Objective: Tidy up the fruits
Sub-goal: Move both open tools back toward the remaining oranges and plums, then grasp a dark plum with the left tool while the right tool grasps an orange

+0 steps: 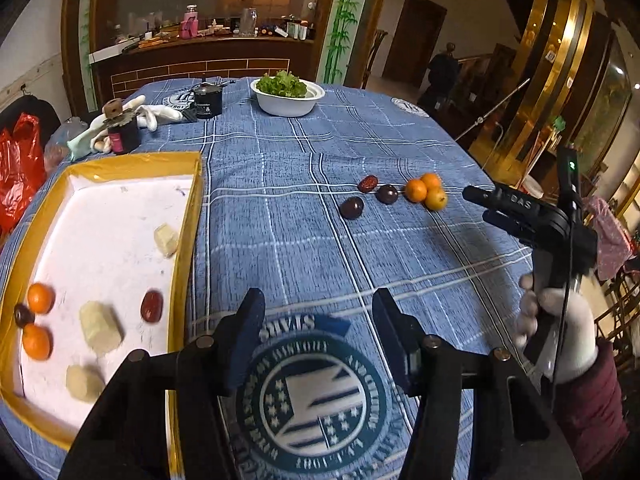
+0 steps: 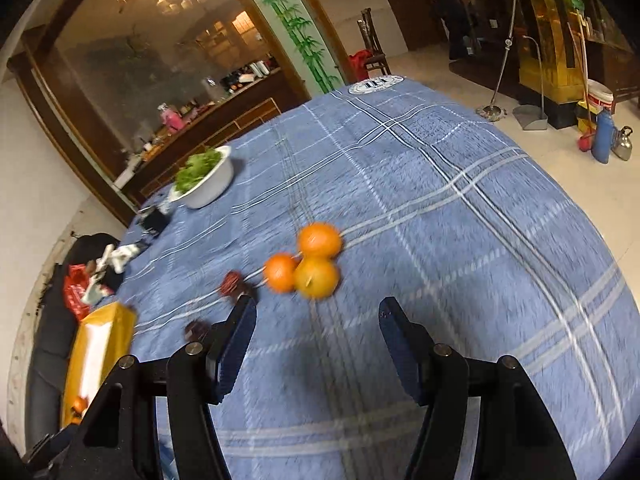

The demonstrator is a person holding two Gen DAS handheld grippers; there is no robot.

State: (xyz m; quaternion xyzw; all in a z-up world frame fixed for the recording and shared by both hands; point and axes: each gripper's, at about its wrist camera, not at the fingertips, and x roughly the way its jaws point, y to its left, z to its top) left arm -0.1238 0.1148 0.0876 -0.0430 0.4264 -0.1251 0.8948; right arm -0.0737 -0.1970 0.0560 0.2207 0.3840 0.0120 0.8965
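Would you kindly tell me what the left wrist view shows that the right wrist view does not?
Only the left wrist view shows the inside of the yellow-rimmed white tray, with oranges, dark fruit and pale chunks, and the open right gripper. Only the right wrist view shows the grey dustpan on the floor. Both show three small oranges clustered on the blue checked tablecloth and the white bowl of lettuce.

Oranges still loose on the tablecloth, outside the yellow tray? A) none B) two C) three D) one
C: three oranges sit bunched together on the blue tablecloth near the dark red fruits; the right wrist view shows the same trio ahead of the open right tongs. The yellow tray holds two other oranges.
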